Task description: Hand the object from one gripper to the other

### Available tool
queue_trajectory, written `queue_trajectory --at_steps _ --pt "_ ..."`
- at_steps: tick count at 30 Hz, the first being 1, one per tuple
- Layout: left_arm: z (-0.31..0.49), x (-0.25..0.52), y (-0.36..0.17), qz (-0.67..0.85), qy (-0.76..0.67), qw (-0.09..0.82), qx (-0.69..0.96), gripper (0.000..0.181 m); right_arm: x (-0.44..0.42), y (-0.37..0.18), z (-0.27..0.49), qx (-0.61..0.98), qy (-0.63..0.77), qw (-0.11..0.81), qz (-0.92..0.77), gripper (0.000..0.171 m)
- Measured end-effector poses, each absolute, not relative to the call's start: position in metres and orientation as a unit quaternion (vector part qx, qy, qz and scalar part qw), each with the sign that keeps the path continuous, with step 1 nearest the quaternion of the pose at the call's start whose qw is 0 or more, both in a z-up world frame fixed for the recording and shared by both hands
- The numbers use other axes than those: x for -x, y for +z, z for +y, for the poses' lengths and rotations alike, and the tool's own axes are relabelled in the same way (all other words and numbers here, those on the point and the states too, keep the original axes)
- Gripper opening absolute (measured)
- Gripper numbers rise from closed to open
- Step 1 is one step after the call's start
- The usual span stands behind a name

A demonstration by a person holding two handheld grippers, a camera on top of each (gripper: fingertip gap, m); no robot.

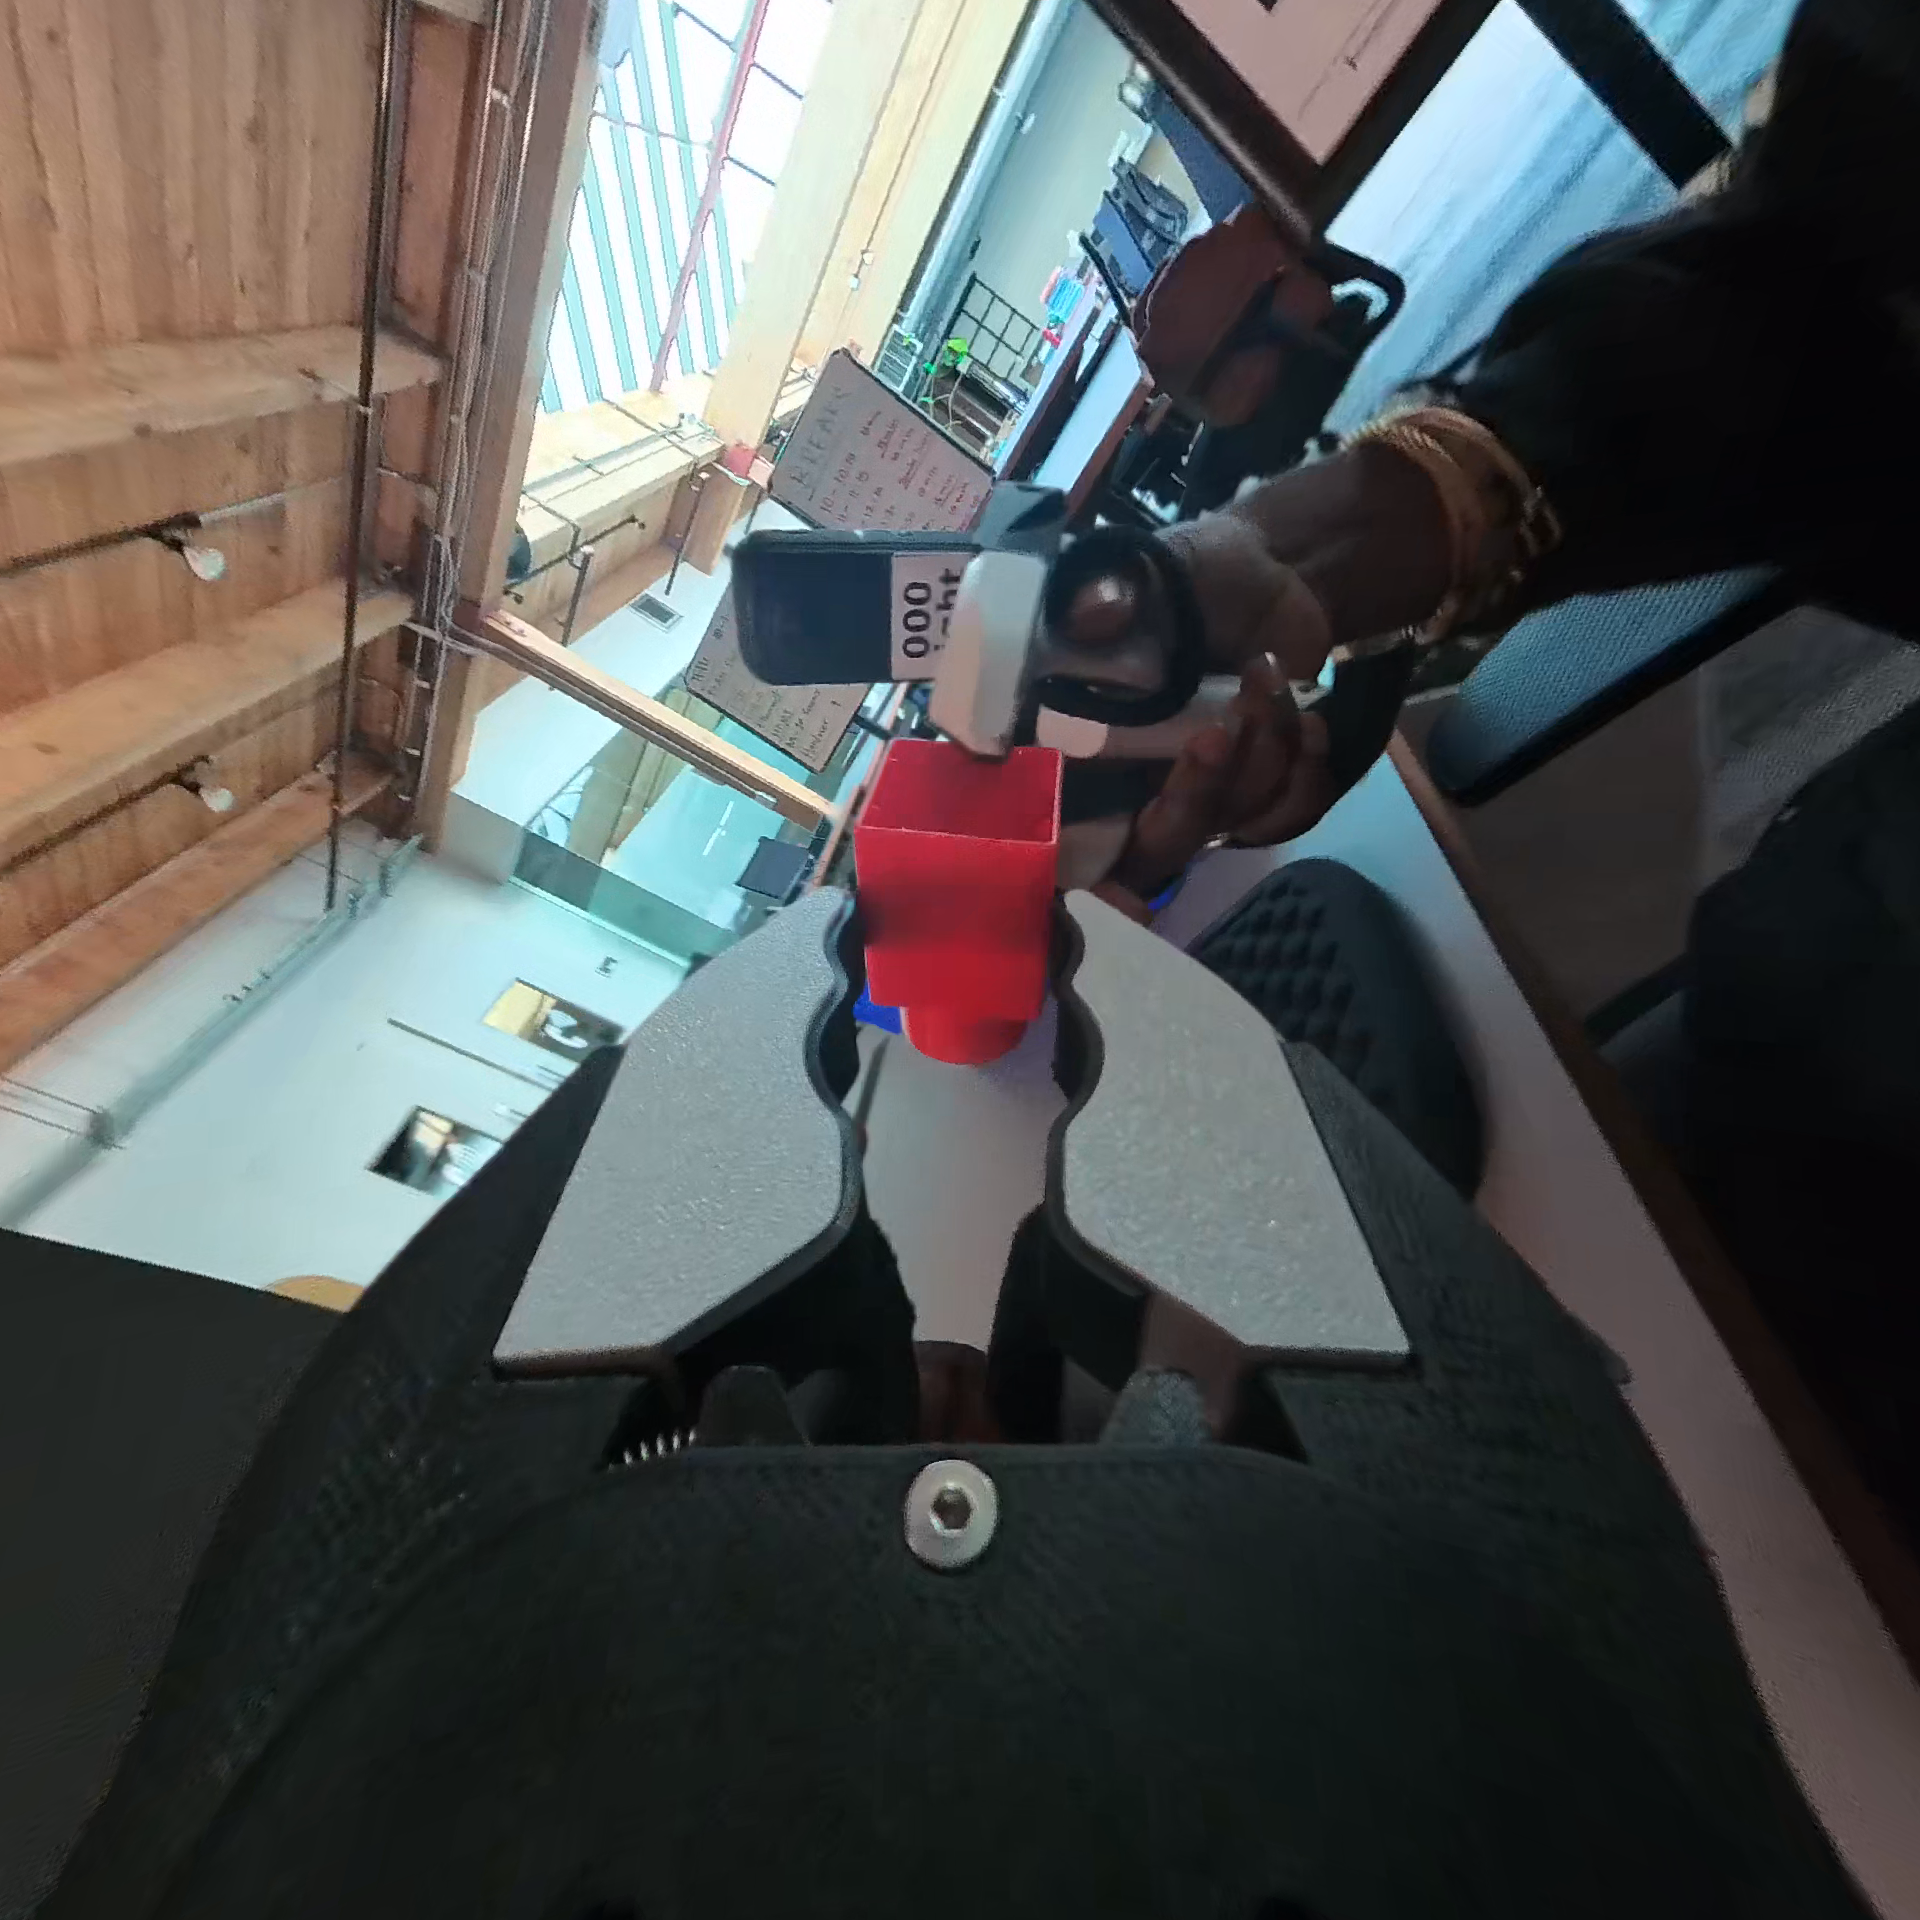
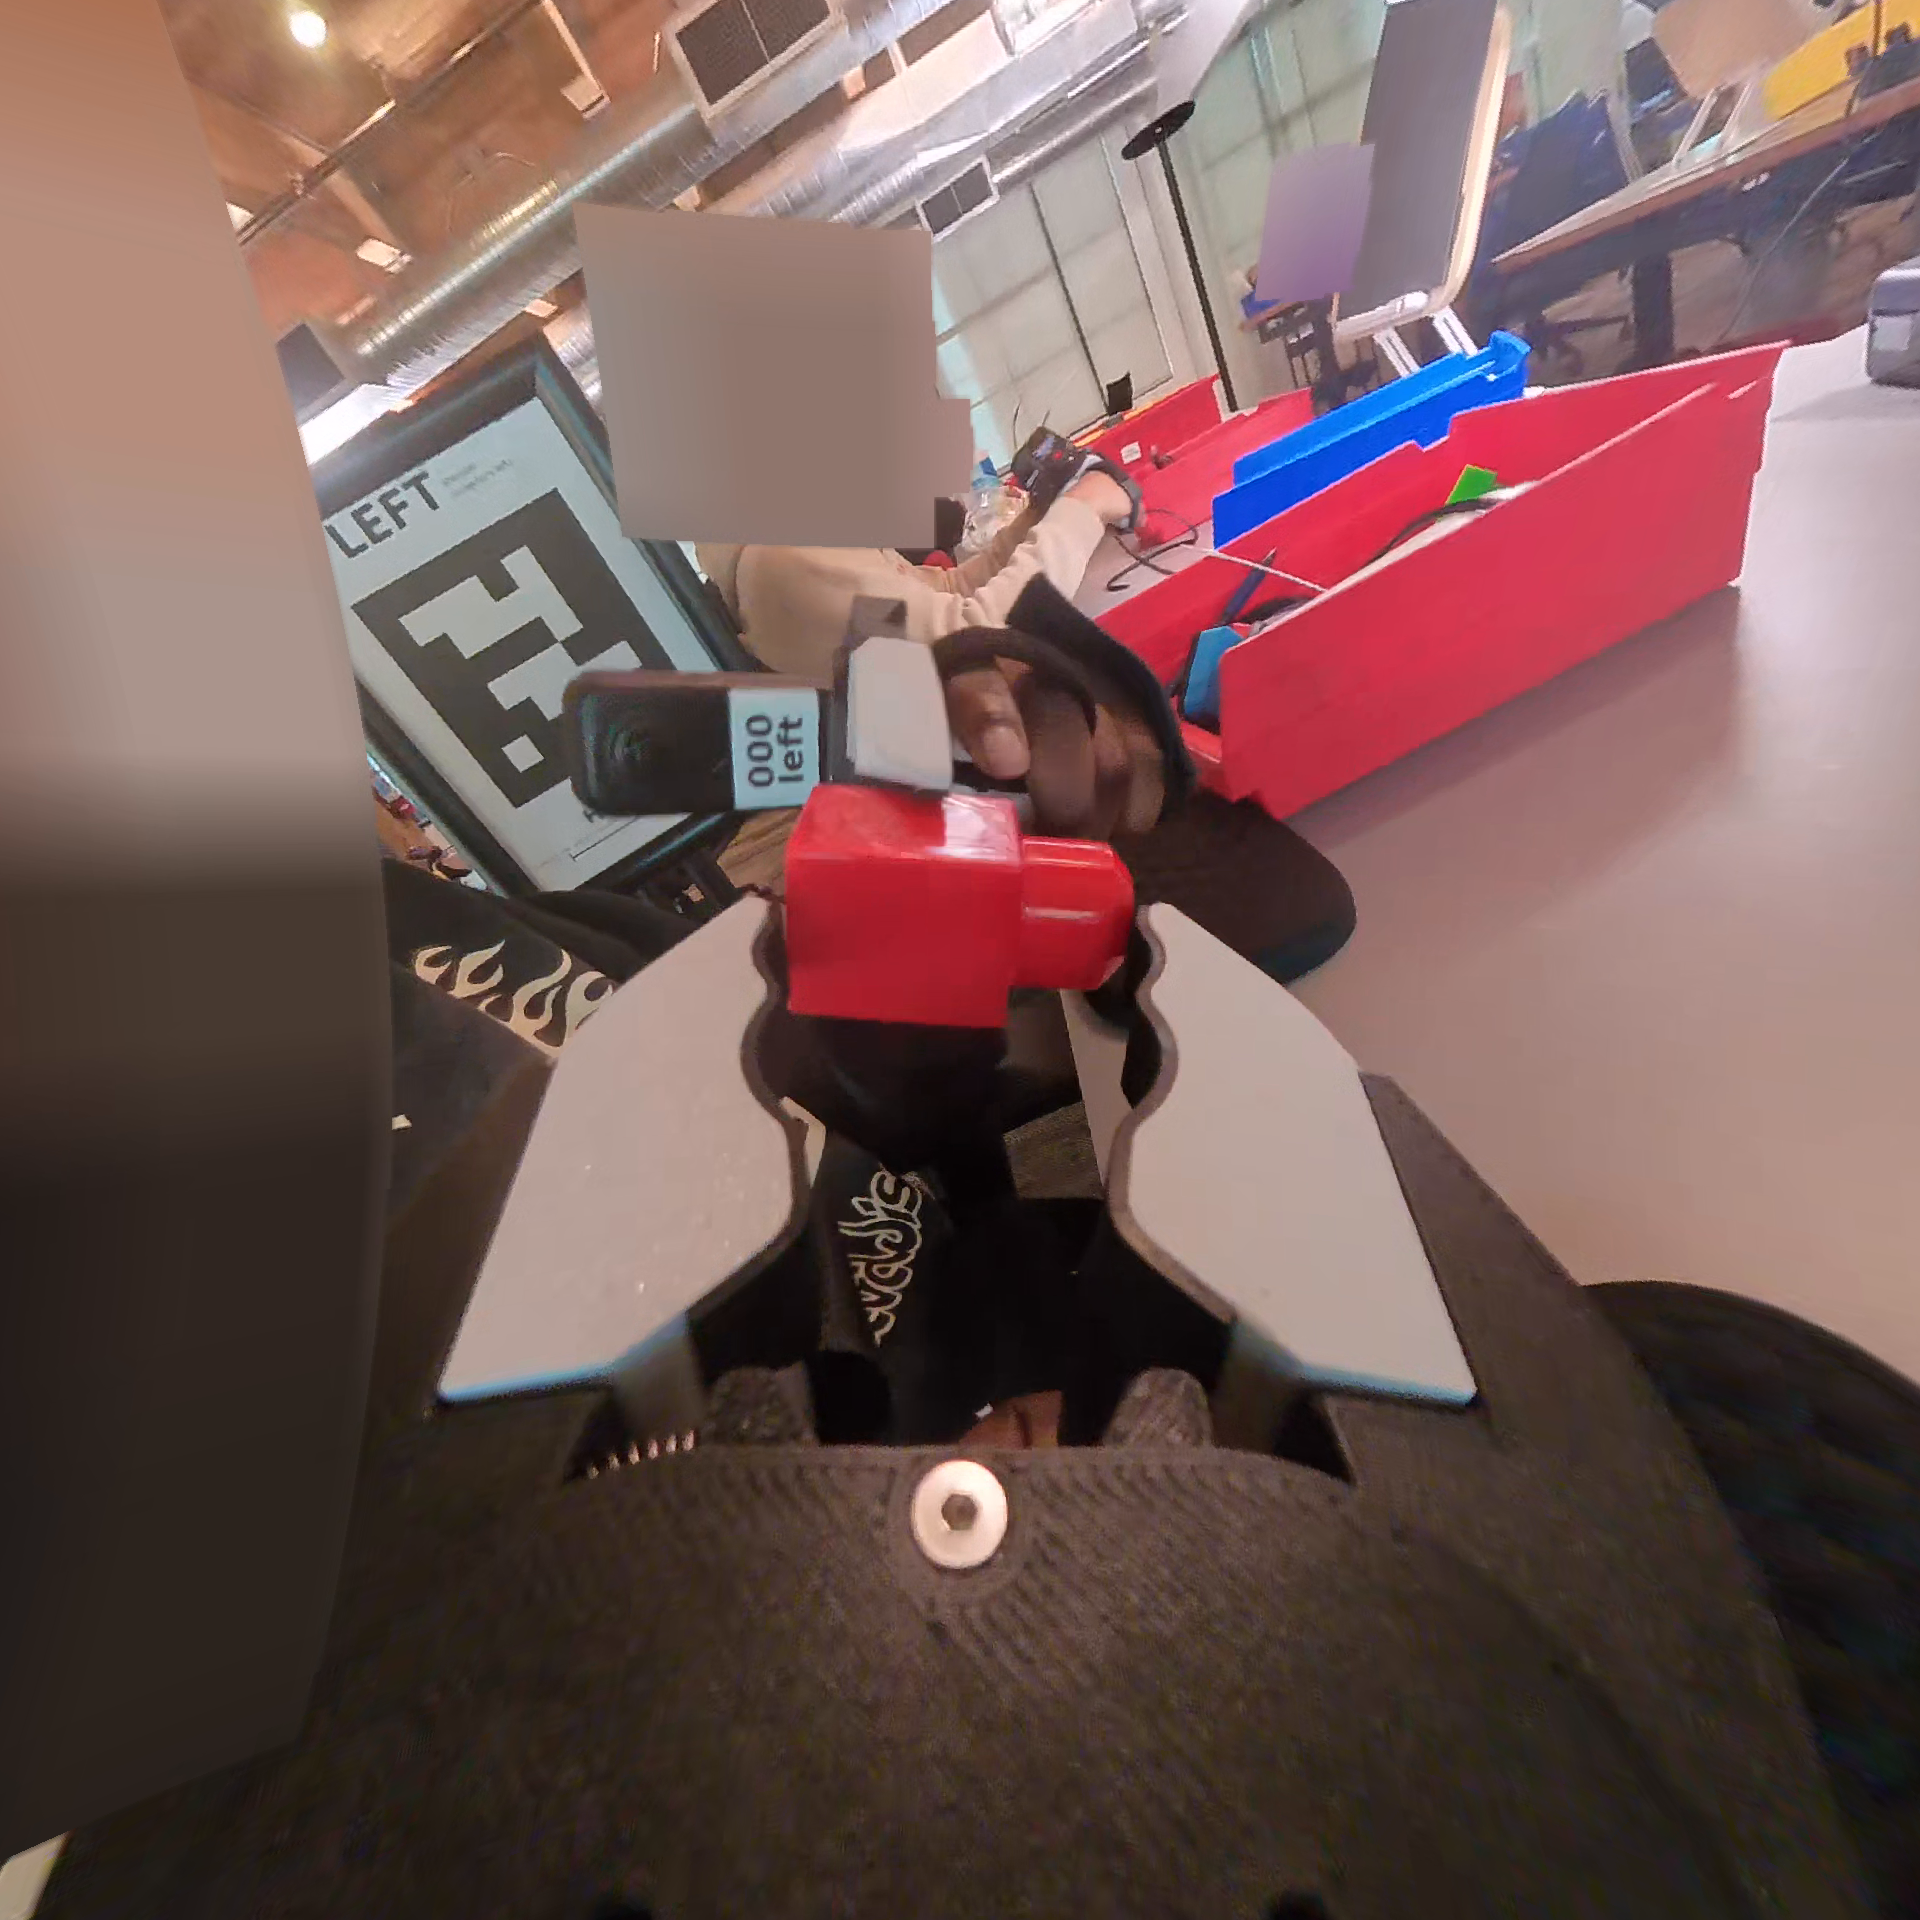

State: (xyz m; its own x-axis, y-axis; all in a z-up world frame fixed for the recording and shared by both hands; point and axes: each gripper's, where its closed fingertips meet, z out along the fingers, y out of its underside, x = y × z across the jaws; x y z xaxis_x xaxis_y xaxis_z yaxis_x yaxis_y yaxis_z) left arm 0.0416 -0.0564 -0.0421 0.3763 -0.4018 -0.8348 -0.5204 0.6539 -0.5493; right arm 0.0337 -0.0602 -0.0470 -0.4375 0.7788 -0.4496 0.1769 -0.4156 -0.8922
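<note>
Two grippers meet around one red object, a hollow square cup ending in a short round stub. The left gripper pinches the red object between its two fingertips, gripping the square body's sides; the open square mouth points away from this claw and the stub points back toward its palm, so the long axis runs along the fingers. The right gripper stands spread, its fingertips bracketing the same red object crosswise, stub toward its right finger, without clearly touching. Beyond the right claw, on a grey table, sit red bins and blue bins.
</note>
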Motion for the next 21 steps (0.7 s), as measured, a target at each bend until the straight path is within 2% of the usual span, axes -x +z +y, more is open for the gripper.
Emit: queue_trajectory --at_steps 2,3,6,8,10,13,16,18,21 --pt "-0.054 -0.040 -0.035 0.519 -0.028 0.720 0.459 0.033 -0.036 -0.042 -0.060 0.453 0.686 0.251 -0.511 0.070" --pt "-0.054 -0.039 -0.034 0.498 -0.082 0.712 0.488 0.033 -0.036 -0.039 -0.058 0.434 0.677 0.290 -0.520 0.082" --pt "-0.053 -0.036 -0.032 0.428 -0.245 0.661 0.566 0.033 -0.041 -0.033 -0.052 0.334 0.568 0.481 -0.578 0.101" --pt "-0.055 -0.037 -0.036 0.376 -0.365 0.590 0.614 0.034 -0.046 -0.033 -0.050 0.248 0.434 0.611 -0.614 0.097" --pt "-0.062 -0.040 -0.036 0.345 -0.459 0.536 0.618 0.033 -0.050 -0.037 -0.054 0.176 0.313 0.676 -0.643 0.087" --pt "-0.064 -0.044 -0.044 0.331 -0.511 0.479 0.632 0.033 -0.047 -0.050 -0.062 0.117 0.194 0.699 -0.678 0.086" --pt "-0.067 -0.051 -0.052 0.338 -0.519 0.454 0.640 0.034 -0.041 -0.055 -0.067 0.084 0.133 0.716 -0.680 0.080" --pt "-0.070 -0.055 -0.055 0.347 -0.522 0.445 0.639 0.034 -0.040 -0.059 -0.070 0.062 0.116 0.719 -0.683 0.067" --pt "-0.069 -0.053 -0.051 0.370 -0.502 0.478 0.618 0.039 -0.040 -0.055 -0.069 0.091 0.151 0.710 -0.681 0.066"
